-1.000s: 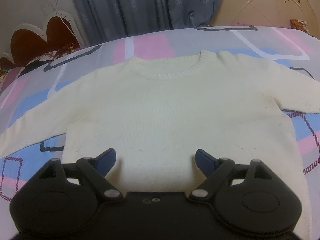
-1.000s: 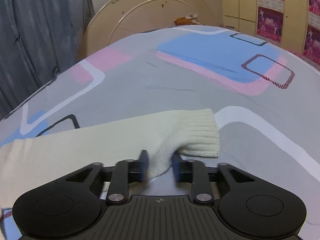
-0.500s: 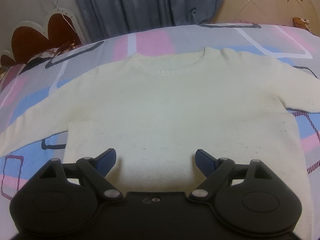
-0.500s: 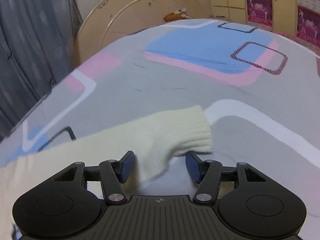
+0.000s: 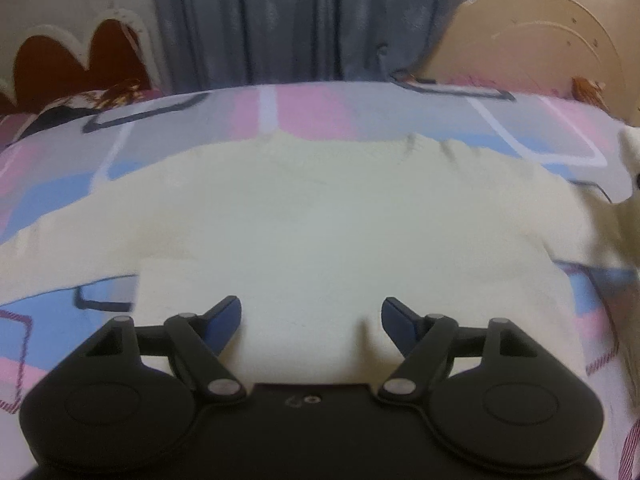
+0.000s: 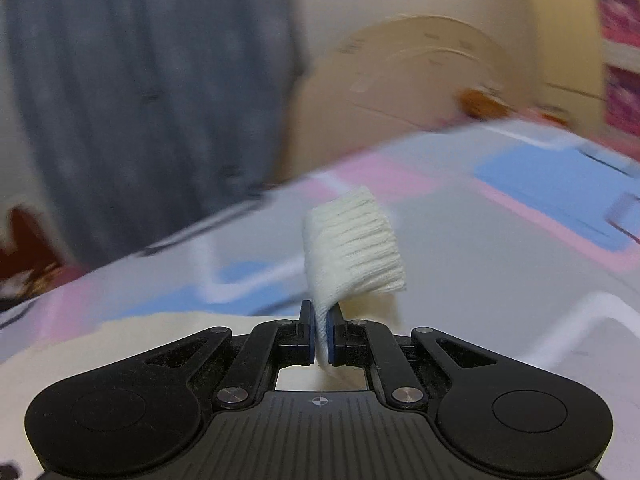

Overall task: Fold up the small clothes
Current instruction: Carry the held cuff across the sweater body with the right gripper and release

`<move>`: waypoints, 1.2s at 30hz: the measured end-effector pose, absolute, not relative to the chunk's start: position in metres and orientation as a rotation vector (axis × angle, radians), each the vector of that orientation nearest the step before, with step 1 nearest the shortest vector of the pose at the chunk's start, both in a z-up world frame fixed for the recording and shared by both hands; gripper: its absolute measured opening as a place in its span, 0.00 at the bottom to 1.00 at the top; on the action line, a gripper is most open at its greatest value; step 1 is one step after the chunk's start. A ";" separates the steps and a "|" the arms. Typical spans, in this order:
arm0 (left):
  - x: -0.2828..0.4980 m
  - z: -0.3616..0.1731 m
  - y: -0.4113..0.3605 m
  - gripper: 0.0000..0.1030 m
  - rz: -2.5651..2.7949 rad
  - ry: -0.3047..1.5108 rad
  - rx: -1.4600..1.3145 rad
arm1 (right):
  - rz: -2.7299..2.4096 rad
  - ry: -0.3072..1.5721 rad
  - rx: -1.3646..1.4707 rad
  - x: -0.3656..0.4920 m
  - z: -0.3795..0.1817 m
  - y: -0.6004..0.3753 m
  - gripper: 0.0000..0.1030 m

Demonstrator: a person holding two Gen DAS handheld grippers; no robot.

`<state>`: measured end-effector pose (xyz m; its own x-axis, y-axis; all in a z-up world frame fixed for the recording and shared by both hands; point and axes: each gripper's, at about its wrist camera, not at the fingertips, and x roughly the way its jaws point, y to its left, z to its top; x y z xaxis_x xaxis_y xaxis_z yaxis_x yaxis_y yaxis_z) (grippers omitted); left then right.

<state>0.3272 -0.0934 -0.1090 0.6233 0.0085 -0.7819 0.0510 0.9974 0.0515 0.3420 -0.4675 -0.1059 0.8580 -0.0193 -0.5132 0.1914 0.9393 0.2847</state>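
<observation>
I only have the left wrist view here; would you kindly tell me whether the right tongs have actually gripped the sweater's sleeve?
Observer: Yes, the right tongs are shut on the ribbed cuff of the sleeve.
Operator: Thank you. Is the cuff lying on the bed?
Observer: No, it stands up above the tongs, clear of the bedsheet.
Operator: And where on the sleeve is the pinch?
Observer: Just below the ribbing, so the whole cuff sticks out beyond the pads.
</observation>
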 end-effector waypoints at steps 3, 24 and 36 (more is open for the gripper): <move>0.330 -0.103 -0.074 0.74 0.002 0.887 0.037 | 0.018 0.546 0.310 0.356 -0.105 -0.411 0.04; 0.374 -0.143 -0.066 0.56 -0.273 1.047 -0.263 | 0.059 0.676 0.115 0.344 -0.142 -0.306 0.41; 0.390 -0.169 -0.071 0.07 -0.246 0.968 -0.427 | -0.082 0.732 0.135 0.325 -0.169 -0.355 0.41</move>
<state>0.3904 -0.0708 -0.1688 0.5481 -0.3872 -0.7413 0.0129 0.8902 -0.4554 0.3250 -0.3547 -0.1688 0.7412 -0.0276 -0.6707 0.1217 0.9881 0.0938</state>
